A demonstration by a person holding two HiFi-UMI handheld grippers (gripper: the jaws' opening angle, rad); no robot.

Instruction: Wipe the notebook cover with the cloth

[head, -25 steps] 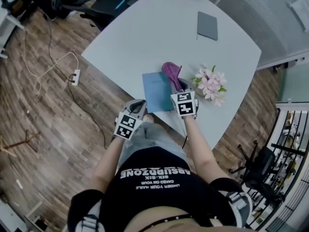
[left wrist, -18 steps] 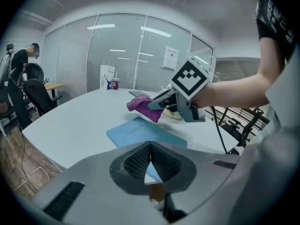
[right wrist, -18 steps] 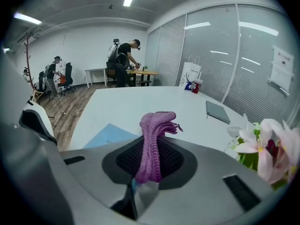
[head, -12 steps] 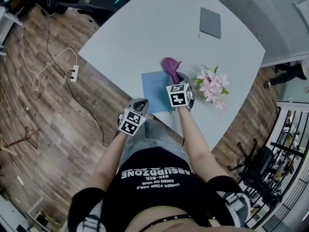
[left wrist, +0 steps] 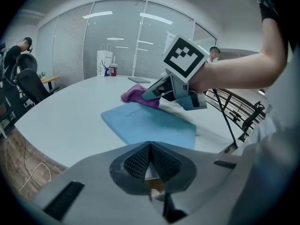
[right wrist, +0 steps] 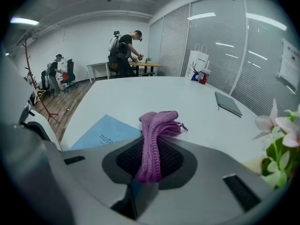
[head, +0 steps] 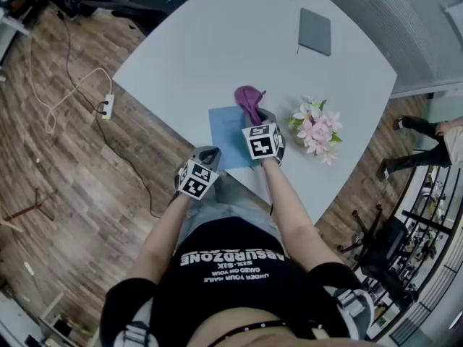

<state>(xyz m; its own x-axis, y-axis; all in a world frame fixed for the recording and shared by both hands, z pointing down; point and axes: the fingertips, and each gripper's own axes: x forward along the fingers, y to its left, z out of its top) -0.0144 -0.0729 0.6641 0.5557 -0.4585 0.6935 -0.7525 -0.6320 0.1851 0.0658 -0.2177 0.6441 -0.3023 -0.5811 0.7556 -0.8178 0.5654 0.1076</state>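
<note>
My right gripper (right wrist: 149, 165) is clamped on the purple knitted cloth (right wrist: 157, 123), whose bunched free end sticks out beyond the jaws at the far edge of the light blue notebook (head: 227, 134). The notebook lies flat near the near edge of the white table (head: 202, 45), cover up. My left gripper (left wrist: 150, 150) has its jaws pressed together with nothing between them, and it hovers by the table's near edge, just left of the notebook's near corner. Right of the notebook stands a bunch of pink flowers (head: 317, 129). A dark grey notebook (head: 315, 32) lies well apart on the far side of the table.
</note>
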